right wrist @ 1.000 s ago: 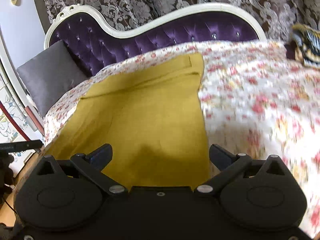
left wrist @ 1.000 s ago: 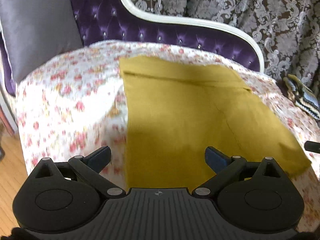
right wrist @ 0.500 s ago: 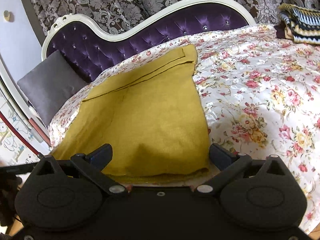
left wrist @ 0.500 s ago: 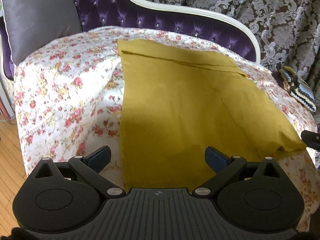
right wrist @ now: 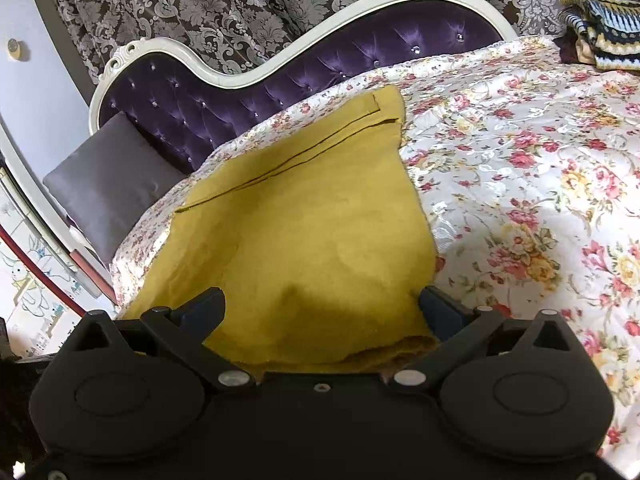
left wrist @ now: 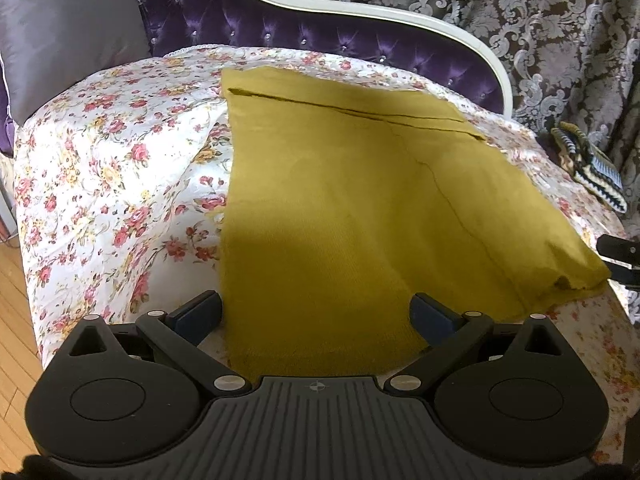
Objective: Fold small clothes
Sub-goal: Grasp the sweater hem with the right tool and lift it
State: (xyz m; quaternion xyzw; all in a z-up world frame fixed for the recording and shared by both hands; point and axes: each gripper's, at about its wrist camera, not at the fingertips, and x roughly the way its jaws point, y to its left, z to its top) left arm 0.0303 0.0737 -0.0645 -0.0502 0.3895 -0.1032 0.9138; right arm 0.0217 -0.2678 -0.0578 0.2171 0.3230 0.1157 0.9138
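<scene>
A mustard-yellow garment [left wrist: 360,200] lies spread flat on a floral bedcover [left wrist: 112,168]; it also shows in the right wrist view [right wrist: 296,232]. My left gripper [left wrist: 316,314] is open and empty, just above the garment's near left corner. My right gripper [right wrist: 322,308] is open and empty, over the garment's near right corner, where the hem is slightly bunched. The right gripper's tip shows at the right edge of the left wrist view [left wrist: 620,256].
A purple tufted headboard with a white frame [left wrist: 320,28] stands behind the cover. A grey cushion [left wrist: 68,28] is at the far left. A striped knit item [left wrist: 588,164] lies at the far right. Wooden floor [left wrist: 12,300] lies left of the bed.
Both grippers have pulled back toward the garment's near edge, so more of the garment and bedcover shows. Both stay open. The garment lies as before.
</scene>
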